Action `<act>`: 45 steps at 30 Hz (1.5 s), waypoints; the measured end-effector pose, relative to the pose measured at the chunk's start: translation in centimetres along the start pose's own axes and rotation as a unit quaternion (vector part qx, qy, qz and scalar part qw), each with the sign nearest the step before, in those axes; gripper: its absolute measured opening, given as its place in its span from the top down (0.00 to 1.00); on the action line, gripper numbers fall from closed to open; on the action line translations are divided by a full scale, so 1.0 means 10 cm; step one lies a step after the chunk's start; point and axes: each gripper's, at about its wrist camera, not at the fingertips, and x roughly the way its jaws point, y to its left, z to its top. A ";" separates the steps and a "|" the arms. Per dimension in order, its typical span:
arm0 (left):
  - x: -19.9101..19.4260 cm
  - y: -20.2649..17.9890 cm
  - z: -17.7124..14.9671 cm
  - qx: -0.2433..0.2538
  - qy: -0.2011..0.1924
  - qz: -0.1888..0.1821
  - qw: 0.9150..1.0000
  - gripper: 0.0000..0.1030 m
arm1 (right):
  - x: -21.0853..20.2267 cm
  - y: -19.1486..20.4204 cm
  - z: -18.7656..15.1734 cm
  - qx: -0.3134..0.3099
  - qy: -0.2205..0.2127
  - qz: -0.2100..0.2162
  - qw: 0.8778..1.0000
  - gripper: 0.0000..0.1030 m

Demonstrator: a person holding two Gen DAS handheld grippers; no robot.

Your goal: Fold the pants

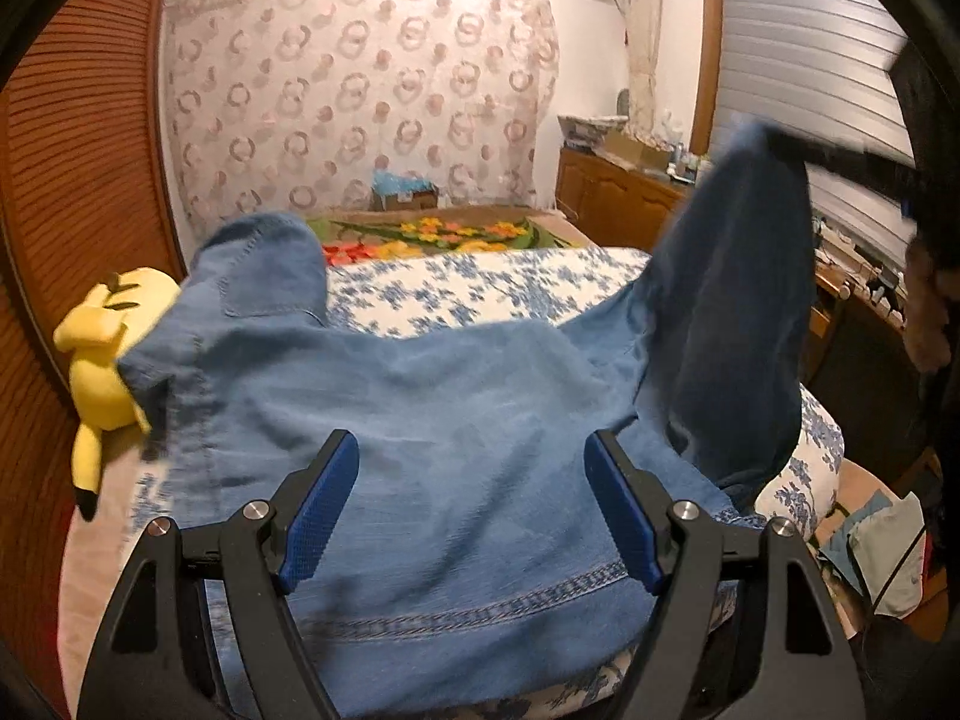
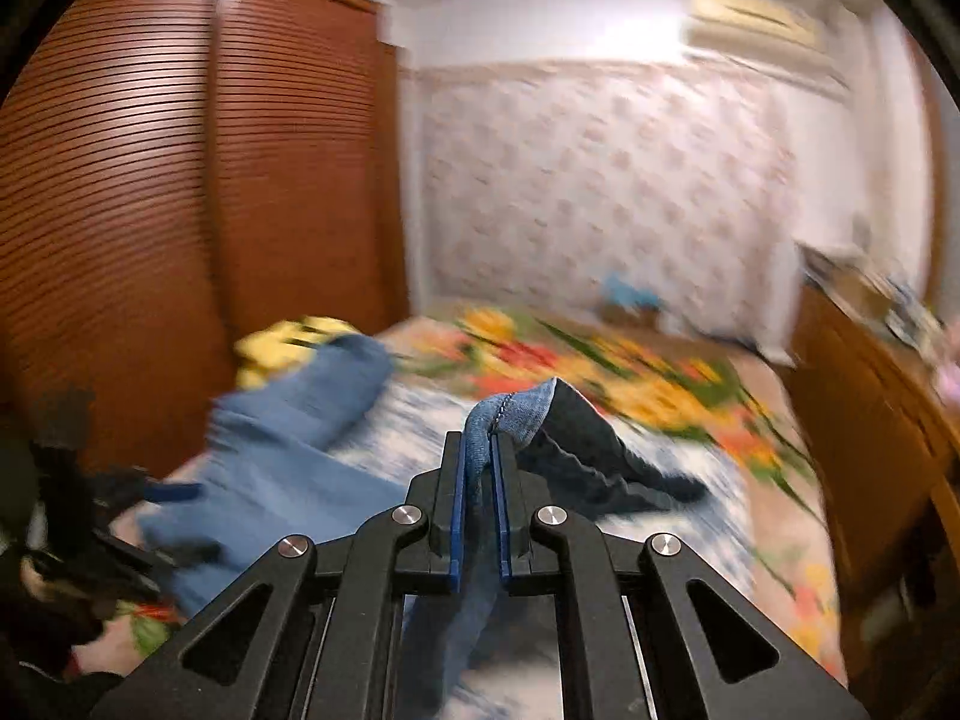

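Left hand-held gripper (image 1: 471,462) gapes wide; right hand-held gripper (image 2: 478,450) is clamped, raised.

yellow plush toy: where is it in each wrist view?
Left wrist: yellow plush toy at the left edge, beside the blue denim pants, against the brown slatted wardrobe.
Right wrist: blurred yellow patch left of centre, behind the pants' far end.
Shared landmark: the brown slatted wardrobe.

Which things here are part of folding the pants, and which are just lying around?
For the job: denim pants, right gripper clamped on a leg hem, left gripper open above the pants.

Lying about: yellow plush toy, floral blanket, small box.
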 end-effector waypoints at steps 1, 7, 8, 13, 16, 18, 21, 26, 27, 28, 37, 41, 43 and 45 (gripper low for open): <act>-0.05 0.04 0.00 -0.002 -0.002 0.004 1.000 0.24 | 0.03 0.14 0.07 -0.012 -0.004 0.018 1.000 0.92; -0.22 0.23 -0.07 -0.010 -0.003 0.029 1.000 0.24 | 0.46 0.73 0.21 -0.043 0.025 0.109 0.993 0.88; -0.23 0.27 -0.09 -0.013 -0.002 0.031 0.999 0.24 | 0.53 0.77 0.19 -0.044 0.034 0.116 0.992 0.83; -0.17 0.38 -0.16 -0.029 0.007 0.035 0.999 0.24 | 0.84 0.62 0.10 -0.026 0.058 0.109 0.992 0.68; -0.11 0.42 -0.20 -0.037 0.013 0.030 0.999 0.24 | 1.01 0.53 0.02 -0.009 0.077 0.099 0.992 0.67; -0.05 0.44 -0.21 -0.043 0.018 0.026 0.999 0.24 | 1.11 0.53 0.00 -0.008 0.085 0.089 0.992 0.66; 0.00 0.42 -0.20 -0.042 0.020 0.022 0.999 0.24 | 1.30 0.61 0.00 -0.007 0.106 0.077 0.991 0.66; 0.06 0.39 -0.14 -0.026 0.024 0.028 0.999 0.24 | 1.55 0.61 -0.14 0.013 0.140 0.080 0.987 0.66; 0.08 0.38 -0.13 -0.024 0.026 0.028 0.999 0.24 | 1.61 0.61 -0.18 0.016 0.148 0.082 0.985 0.66; 0.10 0.38 -0.13 -0.022 0.026 0.026 0.999 0.24 | 1.65 0.63 -0.21 0.017 0.155 0.081 0.984 0.65; 0.37 0.44 -0.17 -0.011 0.057 0.023 0.998 0.48 | 1.98 0.63 -0.41 0.040 0.220 0.073 0.972 0.64; 0.45 0.46 -0.22 -0.016 0.068 0.010 0.998 0.62 | 2.01 0.69 -0.48 0.046 0.233 0.096 0.967 0.63; 0.44 0.44 -0.23 -0.015 0.067 0.002 0.998 0.74 | 2.01 0.73 -0.48 0.047 0.228 0.108 0.966 0.63; 0.40 0.41 -0.22 -0.013 0.061 -0.005 0.998 0.88 | 2.03 0.72 -0.46 0.055 0.218 0.124 0.966 0.86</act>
